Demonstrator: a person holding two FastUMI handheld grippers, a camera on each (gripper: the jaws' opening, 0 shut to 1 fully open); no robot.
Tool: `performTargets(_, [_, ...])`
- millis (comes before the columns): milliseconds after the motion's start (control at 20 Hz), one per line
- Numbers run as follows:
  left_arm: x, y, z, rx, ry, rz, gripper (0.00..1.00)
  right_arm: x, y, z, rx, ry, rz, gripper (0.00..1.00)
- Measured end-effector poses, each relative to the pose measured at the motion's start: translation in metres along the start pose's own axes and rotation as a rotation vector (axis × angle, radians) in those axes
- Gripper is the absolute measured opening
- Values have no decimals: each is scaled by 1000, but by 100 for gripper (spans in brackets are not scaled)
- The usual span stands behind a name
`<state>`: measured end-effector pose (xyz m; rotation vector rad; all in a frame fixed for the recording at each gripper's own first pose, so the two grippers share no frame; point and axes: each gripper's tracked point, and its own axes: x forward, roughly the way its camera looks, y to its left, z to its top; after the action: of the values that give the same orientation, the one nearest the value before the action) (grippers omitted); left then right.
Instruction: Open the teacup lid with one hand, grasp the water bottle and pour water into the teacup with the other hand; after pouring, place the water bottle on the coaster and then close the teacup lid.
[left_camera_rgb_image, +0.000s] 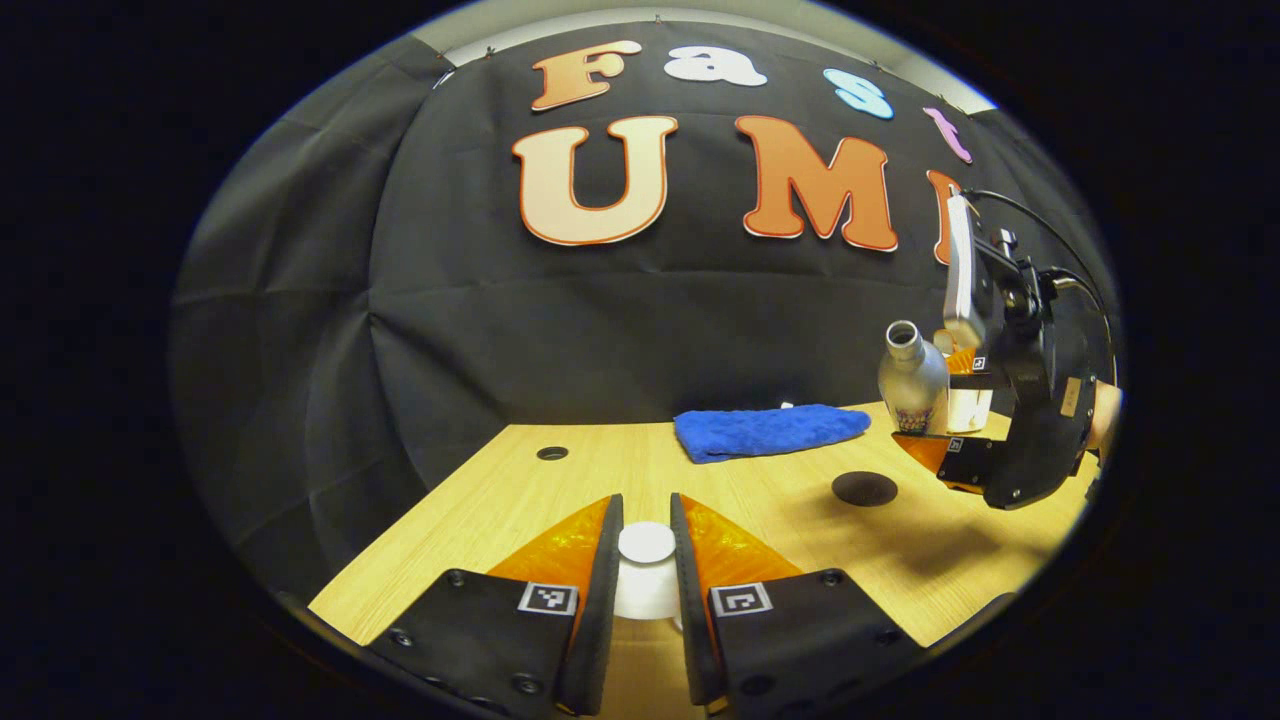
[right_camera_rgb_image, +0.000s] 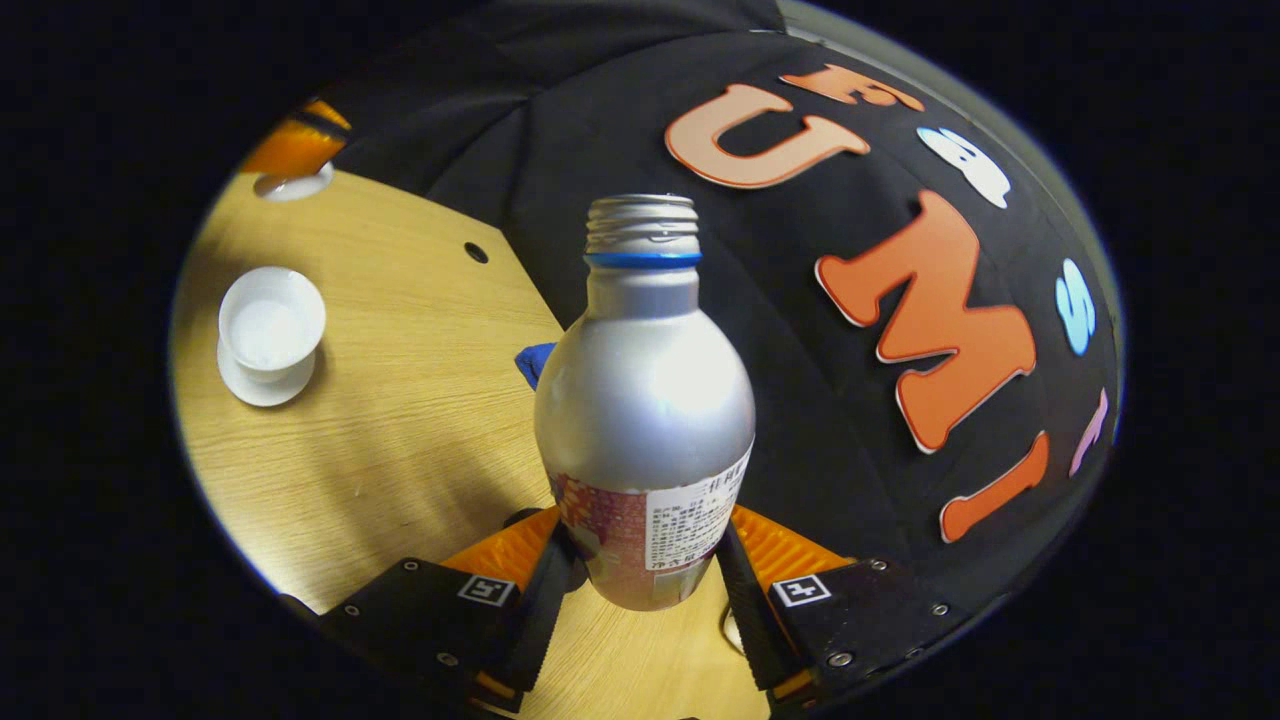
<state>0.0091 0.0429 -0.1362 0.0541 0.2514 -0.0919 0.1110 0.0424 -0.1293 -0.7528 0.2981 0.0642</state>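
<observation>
In the left gripper view, my left gripper (left_camera_rgb_image: 646, 520) is shut on the white teacup lid (left_camera_rgb_image: 645, 585), whose round knob faces up between the fingers. In the right gripper view, the white teacup (right_camera_rgb_image: 270, 322) stands uncovered on its saucer at the left of the wooden table (right_camera_rgb_image: 400, 420). My right gripper (right_camera_rgb_image: 642, 560) is shut on the silver water bottle (right_camera_rgb_image: 645, 400), which is uncapped, upright and held above the table. The left gripper view shows the same bottle (left_camera_rgb_image: 912, 385) at the right in the right gripper (left_camera_rgb_image: 940, 415), beyond the round black coaster (left_camera_rgb_image: 864, 488).
A folded blue towel (left_camera_rgb_image: 768, 430) lies at the back of the table, behind the coaster. A small cable hole (left_camera_rgb_image: 552, 453) sits near the back left edge. Black cloth walls close the table in behind and to the left.
</observation>
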Motion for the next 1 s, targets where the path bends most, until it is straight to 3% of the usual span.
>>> performTargets(250, [14,-36,-12,0,33,-44,34,12,-8,-20,237,-5,54,78])
performTargets(300, [18,-42,-16,3,42,-51,38,15,-7,-24,270,3,67,79])
performTargets(350, [21,-48,-21,8,51,-56,35,17,-6,-27,297,5,75,79])
performTargets(800, [31,-60,-62,-22,133,-69,35,34,4,-35,493,-8,140,78])
performTargets(1000, [30,-59,-66,28,139,-66,35,49,14,-41,522,6,159,78])
